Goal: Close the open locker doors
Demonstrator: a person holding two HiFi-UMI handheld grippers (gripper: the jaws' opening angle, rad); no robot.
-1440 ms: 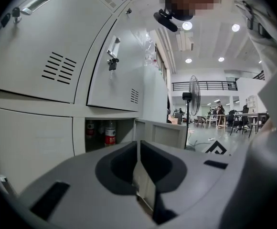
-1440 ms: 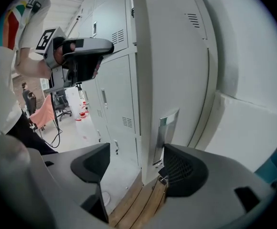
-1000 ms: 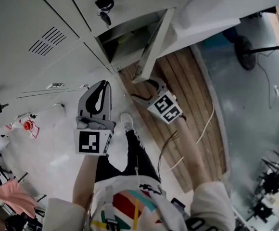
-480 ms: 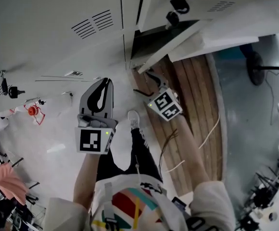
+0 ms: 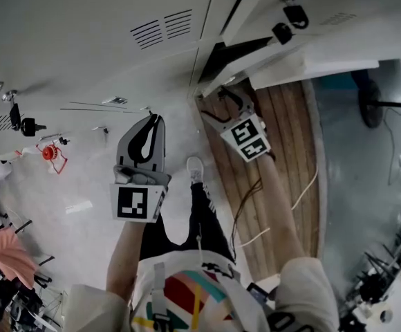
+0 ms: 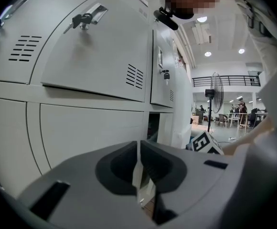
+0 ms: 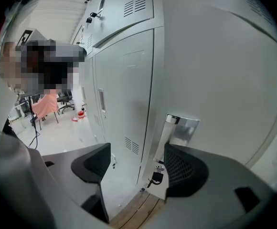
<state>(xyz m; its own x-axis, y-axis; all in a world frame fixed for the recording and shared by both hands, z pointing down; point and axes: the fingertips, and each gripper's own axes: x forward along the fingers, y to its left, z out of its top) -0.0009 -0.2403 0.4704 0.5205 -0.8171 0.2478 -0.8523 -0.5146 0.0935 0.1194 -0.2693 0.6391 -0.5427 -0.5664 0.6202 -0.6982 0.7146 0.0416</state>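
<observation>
Down near the floor, the open grey metal locker door (image 5: 325, 37) of a bottom-row compartment stands swung out to the right from the bank of grey steel lockers (image 5: 83, 26), showing a dark gap at its free edge. A small black key (image 5: 281, 32) hangs in the lock on its outer face. The right claw (image 5: 220, 102) is at the door's free edge above the brown wooden plank floor (image 5: 283, 158). In the right gripper view its jaws stand wide apart. The door's (image 7: 210, 94) edge, with the key (image 7: 156, 177) and a shiny metal handle recess (image 7: 179, 128), shows in the opening between them. Whether either jaw touches the door I cannot tell.

The left claw (image 5: 153, 122) hangs over the pale smooth floor (image 5: 83, 206), well left of the open door, pointing at the closed lower doors. In the left gripper view the left claw (image 6: 138, 149) has its jaws pressed together with nothing between them, and the right gripper's marker cube (image 6: 206, 143) shows beside the dark locker opening (image 6: 153, 128).
</observation>
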